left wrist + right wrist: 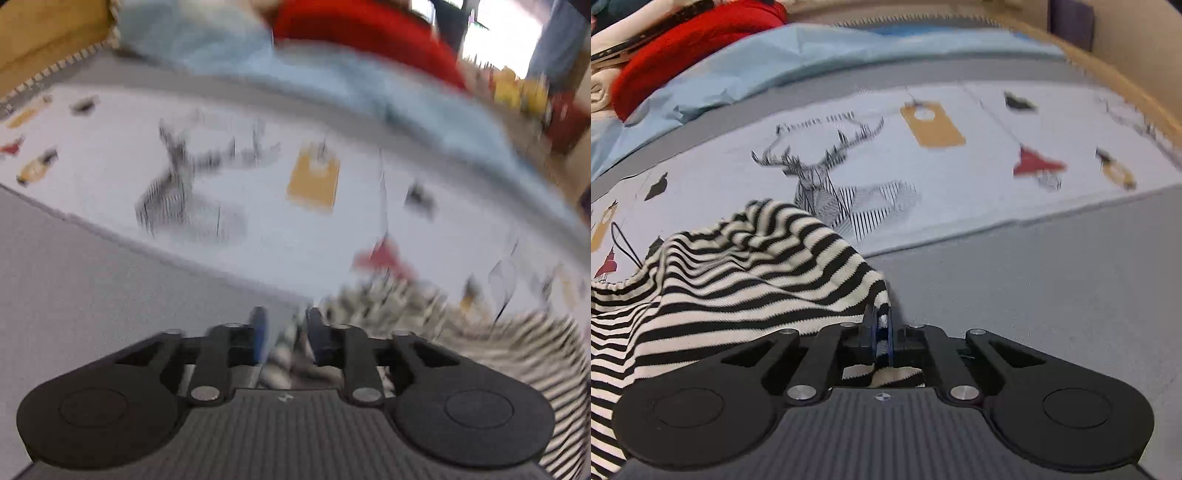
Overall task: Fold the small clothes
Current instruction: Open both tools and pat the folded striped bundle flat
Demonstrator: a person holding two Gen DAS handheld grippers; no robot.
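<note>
A black-and-white striped garment (738, 273) hangs bunched from my right gripper (882, 321), whose jaws are shut on its edge above the grey surface. In the blurred left wrist view the same striped garment (480, 332) trails off to the right. My left gripper (286, 328) has its fingers a small gap apart with striped cloth between them; the blur hides how firmly it grips.
A white printed mat with a deer drawing (827, 173) and a yellow tag (932, 123) covers the grey surface (1052, 277). Behind it lie a light blue cloth (812, 55) and a red garment (694, 40). A wooden edge (1126, 85) runs along the right.
</note>
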